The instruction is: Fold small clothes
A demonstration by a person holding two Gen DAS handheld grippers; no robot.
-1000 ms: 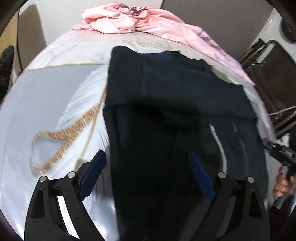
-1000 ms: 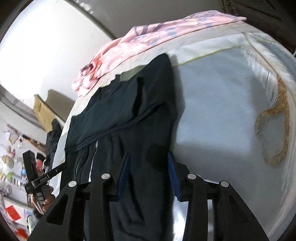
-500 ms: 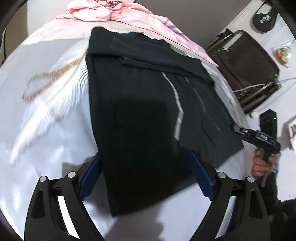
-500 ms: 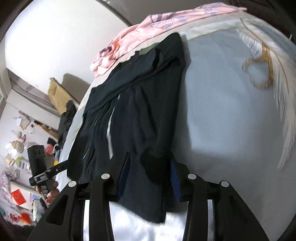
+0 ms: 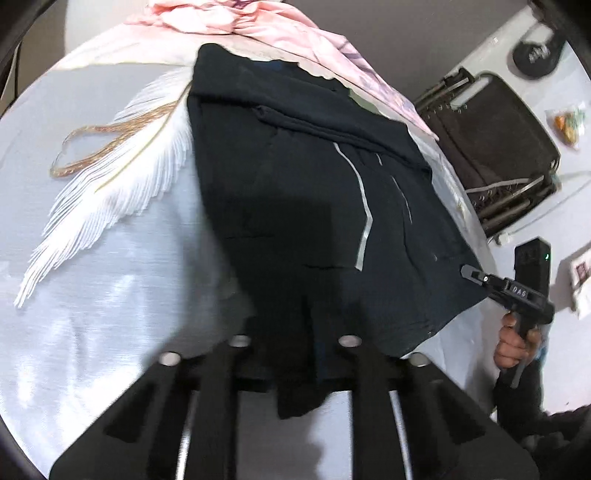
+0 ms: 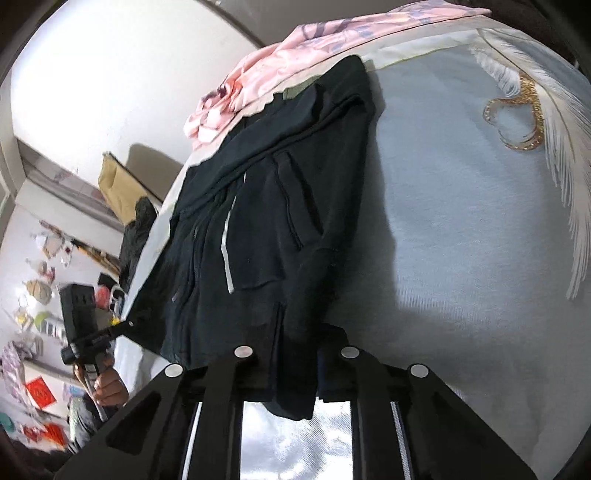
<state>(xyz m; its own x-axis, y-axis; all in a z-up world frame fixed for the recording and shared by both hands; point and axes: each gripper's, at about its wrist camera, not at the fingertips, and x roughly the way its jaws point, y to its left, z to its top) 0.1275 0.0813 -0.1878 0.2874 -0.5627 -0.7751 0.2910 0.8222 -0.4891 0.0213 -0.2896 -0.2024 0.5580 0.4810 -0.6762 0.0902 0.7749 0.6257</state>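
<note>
A: What is nearest the two cameras?
B: Both hold the dark garment (image 5: 295, 206) by its near hem. The left gripper (image 5: 293, 354) has its jaws clenched on one corner of it, and the right gripper (image 6: 295, 360) has its jaws clenched on the other.
A: Where does the garment lie?
B: Spread on a pale blue bed cover (image 6: 461, 206) printed with a white feather (image 5: 110, 195) and a gold loop (image 5: 85, 147). Thin silver stripes run down its front.
A: Anything around it?
B: A pink cloth (image 5: 236, 18) lies bunched at the far edge, touching the garment's top. Beyond the bed's side stands a dark folding chair (image 5: 495, 147), with bags and clutter past it.
</note>
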